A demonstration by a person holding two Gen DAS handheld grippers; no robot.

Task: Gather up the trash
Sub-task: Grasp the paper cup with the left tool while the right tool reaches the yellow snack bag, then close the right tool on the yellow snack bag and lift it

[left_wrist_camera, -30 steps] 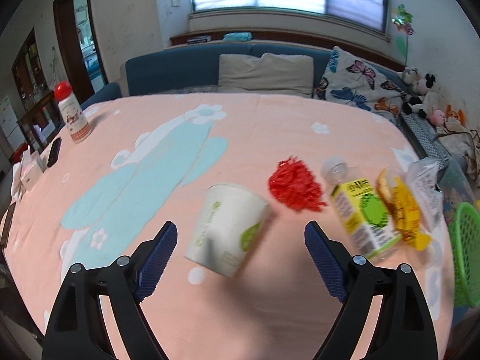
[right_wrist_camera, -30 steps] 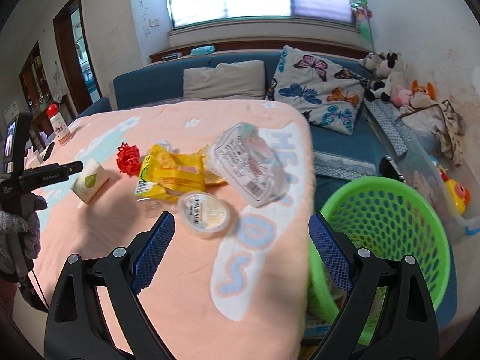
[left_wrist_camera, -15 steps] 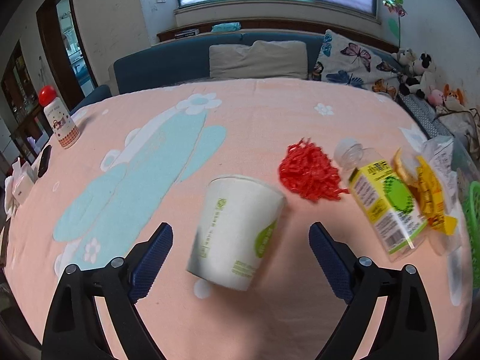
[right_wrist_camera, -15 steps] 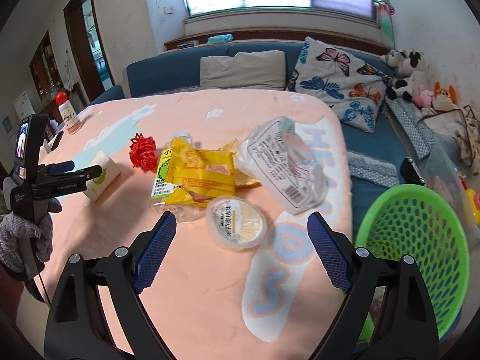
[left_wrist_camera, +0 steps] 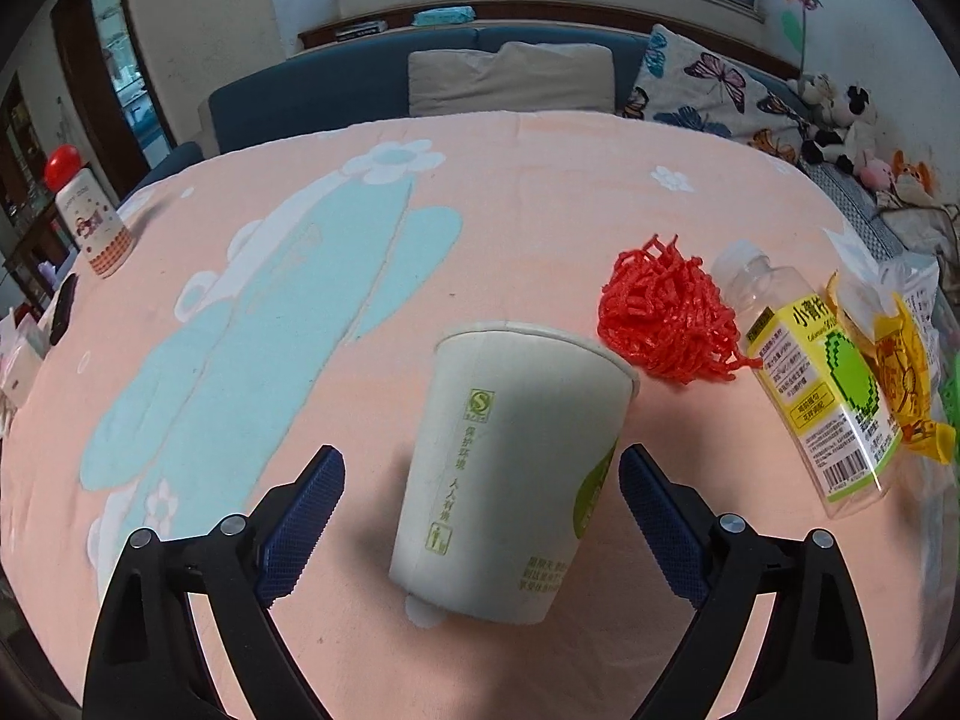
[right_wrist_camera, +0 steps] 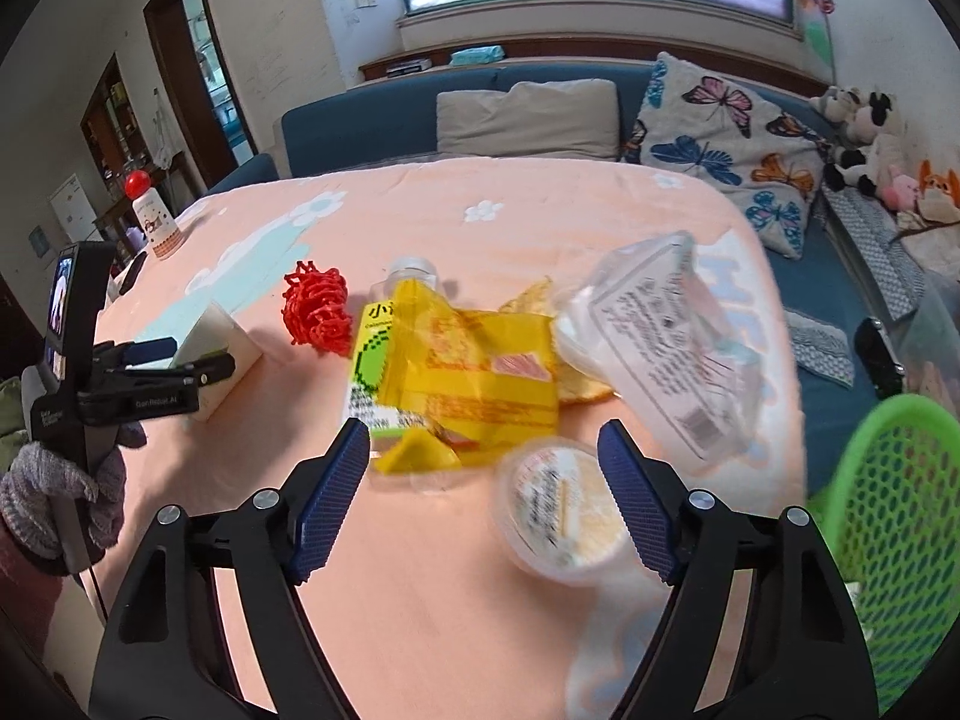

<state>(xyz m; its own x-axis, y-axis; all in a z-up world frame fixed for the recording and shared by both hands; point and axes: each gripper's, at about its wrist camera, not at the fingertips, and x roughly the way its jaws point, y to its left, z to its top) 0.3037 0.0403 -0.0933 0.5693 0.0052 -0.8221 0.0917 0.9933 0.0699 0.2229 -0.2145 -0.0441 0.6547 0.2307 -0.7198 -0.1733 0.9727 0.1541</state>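
Paper: one cup (left_wrist_camera: pixel 510 474), between open left tongs (left_wrist_camera: pixel 480 510); one bottle (left_wrist_camera: pixel 816 390).

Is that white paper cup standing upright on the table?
No, the paper cup lies on its side, rim pointing away toward the red shredded bundle.

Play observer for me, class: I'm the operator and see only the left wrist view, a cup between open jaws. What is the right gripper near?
Observer: A round tub lies between the right gripper's open jaws, which have just been closing. It is not gripped.
Operator: Is there anywhere to drop it?
Observer: A green basket stands past the table's edge, right of the tub.
Operator: Who holds my gripper?
Observer: A gloved hand grips the left gripper's handle.
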